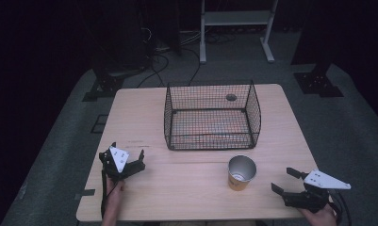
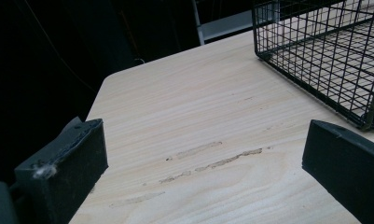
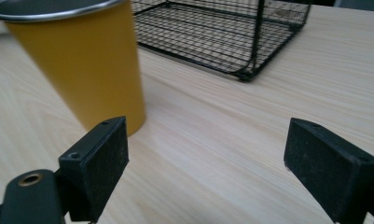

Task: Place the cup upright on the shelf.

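Cup [image 1: 242, 173] is the thing nearest the work: a yellow one with a metal rim, standing upright and empty on the wooden table [image 1: 186, 188], just in front of the wire basket [image 1: 212, 117] and apart from it, closer to the basket's right front corner. The right gripper [image 1: 285, 181] sits to the right of the cup, near but not touching, its jaws spread wide and holding nothing; in the right gripper view the cup [image 3: 84, 65] stands just beyond the left jaw and off to that side, not between the two. The left gripper [image 1: 128, 160] rests well to the left of the cup, in front of the basket's left corner, jaws likewise spread and empty. The step in hand looks to be the reach for the cup, most likely to put it into the basket. To do it well, I would swing the right gripper toward the cup until the cup's wall is centred between the jaws, keep the jaws level and low enough to catch the body below the rim, and press them together gently, since the tapered side could slip upward or tip the cup if only one jaw touches first.
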